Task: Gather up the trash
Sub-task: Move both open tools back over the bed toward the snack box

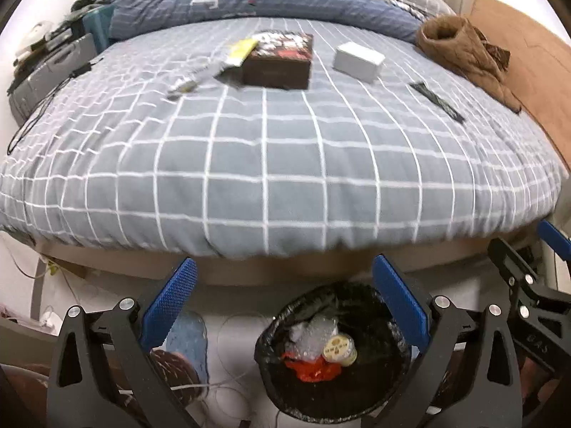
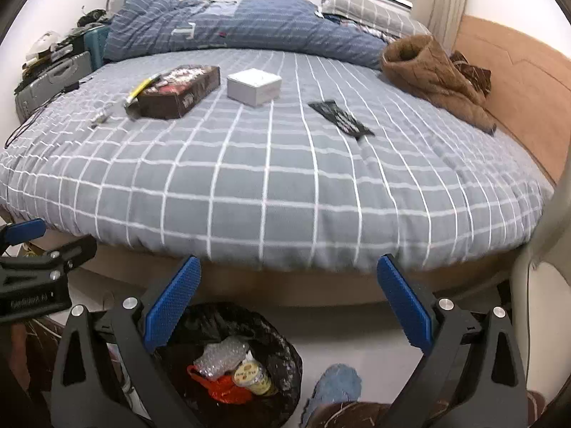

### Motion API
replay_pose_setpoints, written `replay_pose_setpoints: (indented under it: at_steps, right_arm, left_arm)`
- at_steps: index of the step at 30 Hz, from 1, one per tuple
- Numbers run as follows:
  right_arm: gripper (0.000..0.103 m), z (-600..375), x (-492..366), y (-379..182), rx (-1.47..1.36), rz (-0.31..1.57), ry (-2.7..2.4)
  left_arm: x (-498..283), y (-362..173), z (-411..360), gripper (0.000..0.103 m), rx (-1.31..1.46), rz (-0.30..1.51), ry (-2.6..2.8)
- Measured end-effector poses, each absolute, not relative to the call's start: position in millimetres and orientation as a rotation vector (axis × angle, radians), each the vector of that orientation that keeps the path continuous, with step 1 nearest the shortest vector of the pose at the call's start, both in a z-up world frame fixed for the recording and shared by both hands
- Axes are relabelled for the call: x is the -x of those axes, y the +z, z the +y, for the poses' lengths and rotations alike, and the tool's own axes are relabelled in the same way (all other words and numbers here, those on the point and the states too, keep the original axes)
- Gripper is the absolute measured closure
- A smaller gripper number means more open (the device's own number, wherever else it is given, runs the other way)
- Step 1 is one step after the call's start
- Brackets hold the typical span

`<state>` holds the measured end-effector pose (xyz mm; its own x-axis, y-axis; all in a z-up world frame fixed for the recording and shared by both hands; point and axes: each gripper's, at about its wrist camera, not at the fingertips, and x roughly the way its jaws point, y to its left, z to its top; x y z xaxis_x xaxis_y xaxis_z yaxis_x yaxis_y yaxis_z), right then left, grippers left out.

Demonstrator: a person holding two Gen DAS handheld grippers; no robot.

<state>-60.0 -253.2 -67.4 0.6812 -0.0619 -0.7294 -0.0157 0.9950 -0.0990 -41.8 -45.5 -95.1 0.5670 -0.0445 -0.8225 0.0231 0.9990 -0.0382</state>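
Observation:
A black-lined trash bin stands on the floor at the foot of the bed, holding bubble wrap, a red wrapper and a yellow tape roll. On the bed lie a dark box, a yellow wrapper, a white box, a black flat wrapper and a small silvery item. My left gripper is open and empty above the bin. My right gripper is open and empty beside it.
A brown jacket and a blue duvet lie at the bed's far end. Cases and clutter sit at the left. A wooden bed side runs along the right. A slippered foot is on the floor.

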Motion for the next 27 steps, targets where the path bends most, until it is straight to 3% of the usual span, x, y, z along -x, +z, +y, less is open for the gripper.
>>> replay_pose_setpoints:
  at_steps: [27]
  right_arm:
    - [0.008,-238,-42,-28,0.11,0.707,0.029]
  left_arm:
    - [-46,-54,-10,0.006,0.039,0.853,-0.003]
